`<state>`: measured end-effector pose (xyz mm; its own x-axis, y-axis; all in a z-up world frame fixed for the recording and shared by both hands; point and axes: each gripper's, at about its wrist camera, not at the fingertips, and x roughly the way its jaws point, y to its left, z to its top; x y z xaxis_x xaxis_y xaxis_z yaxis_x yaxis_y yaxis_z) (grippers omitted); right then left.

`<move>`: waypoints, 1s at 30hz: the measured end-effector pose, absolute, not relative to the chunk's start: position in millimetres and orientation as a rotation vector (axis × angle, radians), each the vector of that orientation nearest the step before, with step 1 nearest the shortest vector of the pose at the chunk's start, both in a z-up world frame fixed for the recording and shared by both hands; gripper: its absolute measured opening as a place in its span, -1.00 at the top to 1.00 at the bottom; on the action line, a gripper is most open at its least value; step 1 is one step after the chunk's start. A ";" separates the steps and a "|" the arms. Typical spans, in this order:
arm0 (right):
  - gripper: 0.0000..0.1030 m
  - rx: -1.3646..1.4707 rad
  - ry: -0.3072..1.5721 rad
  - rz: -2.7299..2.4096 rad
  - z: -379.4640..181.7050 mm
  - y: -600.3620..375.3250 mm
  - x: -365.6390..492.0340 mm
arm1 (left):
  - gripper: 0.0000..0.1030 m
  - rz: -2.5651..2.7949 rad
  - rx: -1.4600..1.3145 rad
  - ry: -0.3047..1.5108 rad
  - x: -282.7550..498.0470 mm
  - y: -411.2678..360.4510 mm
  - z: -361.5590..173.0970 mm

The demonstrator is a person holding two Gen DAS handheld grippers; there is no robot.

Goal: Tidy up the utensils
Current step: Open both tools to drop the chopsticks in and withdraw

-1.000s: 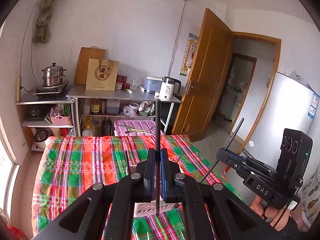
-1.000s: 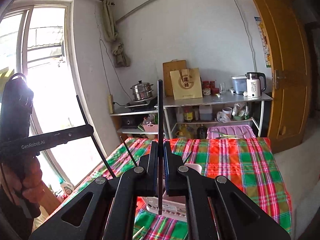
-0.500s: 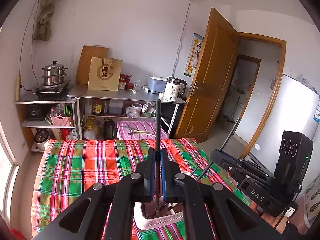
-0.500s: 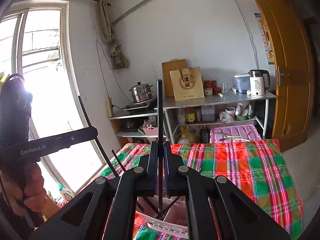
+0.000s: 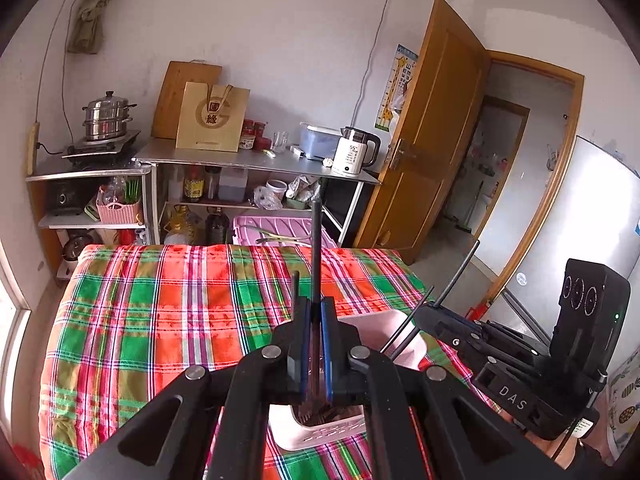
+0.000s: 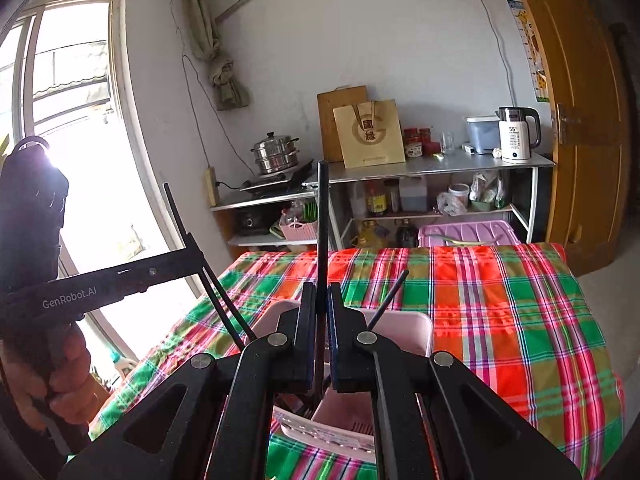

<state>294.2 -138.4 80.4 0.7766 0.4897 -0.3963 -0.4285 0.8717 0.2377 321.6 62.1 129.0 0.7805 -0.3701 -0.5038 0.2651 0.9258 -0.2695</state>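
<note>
My left gripper (image 5: 315, 344) is shut on a black chopstick (image 5: 316, 248) that stands upright, its lower end inside the pink utensil holder (image 5: 320, 432) on the plaid cloth. My right gripper (image 6: 321, 340) is shut on another black chopstick (image 6: 322, 216), also upright, its lower end in the same holder (image 6: 404, 324). More black chopsticks (image 6: 386, 300) lean in the holder. Each gripper shows in the other's view: the right one (image 5: 424, 316) beside the holder, the left one (image 6: 200, 258) at the left.
The table has a red and green plaid cloth (image 5: 160, 320). Behind it stand metal shelves (image 5: 256, 160) with a steamer pot, a paper bag, a kettle (image 5: 356, 152) and a pink crate. A wooden door (image 5: 432, 140) stands open at the right. A window (image 6: 72, 120) is at the left.
Both grippers have moved down and forward over the pink holder, lowering their chopsticks into it. The holder now lies directly under the jaws.
</note>
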 end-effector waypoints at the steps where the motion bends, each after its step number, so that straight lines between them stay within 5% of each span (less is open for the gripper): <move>1: 0.90 0.136 0.474 0.500 78.2 -138.6 294.5 | 0.91 -0.343 -0.187 0.587 322.2 61.9 126.9; 8: 0.88 0.125 0.518 0.493 68.0 -140.6 296.4 | 0.90 -0.315 -0.188 0.612 317.9 62.4 115.7; 13: 0.64 0.119 0.516 0.490 73.0 -147.0 288.1 | 0.78 -0.300 -0.190 0.610 307.4 65.7 118.3; 30: 0.63 0.123 0.453 0.461 81.0 -202.7 192.4 | 0.67 -0.341 -0.177 0.574 191.0 55.5 105.4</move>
